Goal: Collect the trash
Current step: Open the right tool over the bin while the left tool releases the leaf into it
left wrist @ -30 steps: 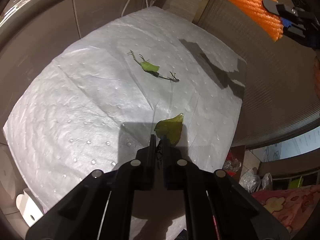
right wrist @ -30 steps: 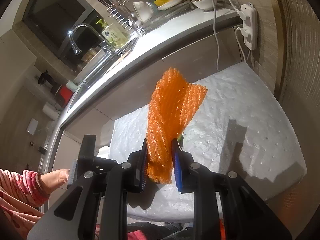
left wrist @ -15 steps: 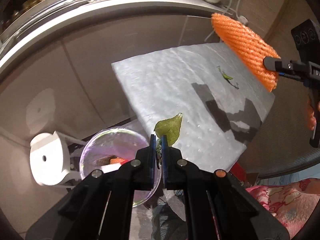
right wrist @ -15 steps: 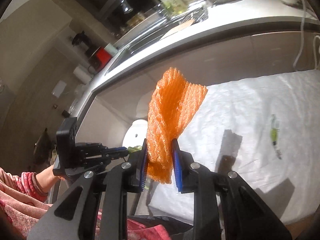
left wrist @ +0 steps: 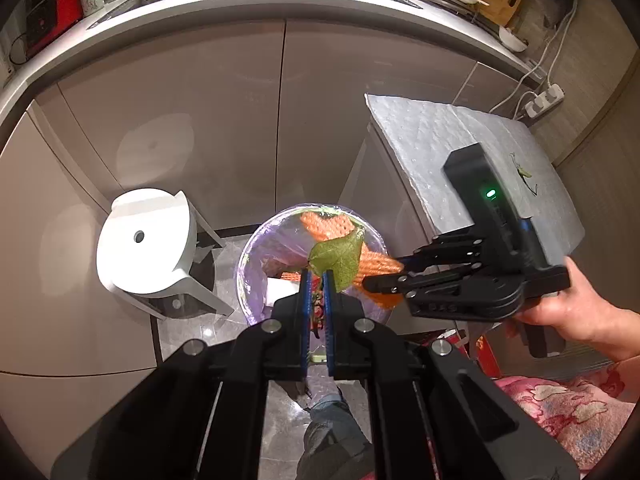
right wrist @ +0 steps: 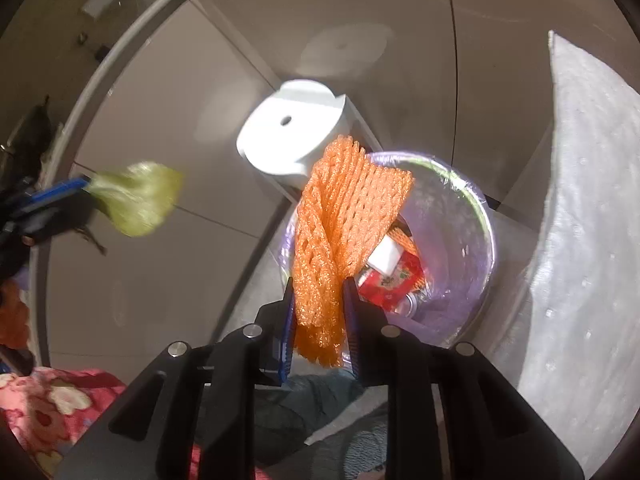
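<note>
My left gripper (left wrist: 316, 276) is shut on a green leaf (left wrist: 336, 258) and holds it above the round bin (left wrist: 250, 256) lined with a clear bag. My right gripper (right wrist: 318, 284) is shut on an orange foam net (right wrist: 340, 216) and holds it over the same bin (right wrist: 476, 208). The right gripper also shows in the left wrist view (left wrist: 384, 276), and the leaf shows blurred in the right wrist view (right wrist: 136, 198). The bin holds orange net pieces, a red wrapper (right wrist: 392, 284) and white paper. A small green twig (left wrist: 525, 174) lies on the white padded table cover (left wrist: 440, 136).
A white round stool (left wrist: 146, 240) stands left of the bin, against beige cabinet doors (left wrist: 200, 120). The table edge is right of the bin. A power strip (left wrist: 546, 100) hangs on the wall behind the table. The counter above holds dishes.
Both grippers have swung from over the table down to the bin on the floor, each still holding its piece. The right gripper has come close beside the left one.
</note>
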`<state>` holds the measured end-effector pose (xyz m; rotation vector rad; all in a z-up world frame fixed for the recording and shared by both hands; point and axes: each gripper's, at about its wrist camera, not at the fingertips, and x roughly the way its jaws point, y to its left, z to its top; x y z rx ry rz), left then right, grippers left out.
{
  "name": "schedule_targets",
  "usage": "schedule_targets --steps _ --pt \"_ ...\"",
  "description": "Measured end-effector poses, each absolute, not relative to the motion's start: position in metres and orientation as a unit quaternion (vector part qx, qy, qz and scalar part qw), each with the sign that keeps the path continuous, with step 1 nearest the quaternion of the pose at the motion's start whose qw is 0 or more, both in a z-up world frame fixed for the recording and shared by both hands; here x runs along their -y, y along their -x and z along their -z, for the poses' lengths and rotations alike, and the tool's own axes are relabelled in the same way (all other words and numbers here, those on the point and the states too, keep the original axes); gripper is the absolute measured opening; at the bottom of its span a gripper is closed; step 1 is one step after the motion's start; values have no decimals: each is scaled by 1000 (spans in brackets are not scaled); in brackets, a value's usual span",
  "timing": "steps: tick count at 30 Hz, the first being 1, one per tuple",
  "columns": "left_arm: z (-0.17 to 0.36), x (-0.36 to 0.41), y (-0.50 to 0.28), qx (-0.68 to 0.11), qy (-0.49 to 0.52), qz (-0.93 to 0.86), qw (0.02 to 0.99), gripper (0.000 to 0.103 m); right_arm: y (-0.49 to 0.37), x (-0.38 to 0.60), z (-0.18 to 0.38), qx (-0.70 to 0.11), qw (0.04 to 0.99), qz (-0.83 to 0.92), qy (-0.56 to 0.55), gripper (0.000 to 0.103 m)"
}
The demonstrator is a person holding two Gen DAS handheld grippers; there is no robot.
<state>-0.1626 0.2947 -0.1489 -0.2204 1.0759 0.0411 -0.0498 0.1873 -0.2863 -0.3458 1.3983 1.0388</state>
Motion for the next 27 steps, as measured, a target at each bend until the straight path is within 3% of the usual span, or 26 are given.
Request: schedule_targets --steps 4,5,7,10,17,21,27 --pt "157 -302 165 -511 109 -27 852 6 58 -207 319 -624 623 -425 205 27" --pt "158 -304 167 -511 110 -28 852 6 59 -209 325 -629 620 -418 214 32" --pt "160 -306 169 -512 113 -29 851 6 57 -209 329 -632 621 -411 213 55" --pt "165 -308 169 -517 110 -25 849 6 51 -200 315 -628 631 -415 186 65" --pt "179 -306 156 -523 113 -11 845 6 26 -154 240 -596 688 -402 103 81" --pt "191 -300 144 -527 106 -1 843 6 30 -103 175 -556 737 -381 49 100" --pt "222 -282 123 -546 85 17 834 6 46 -30 89 -500 799 -335 -17 101"
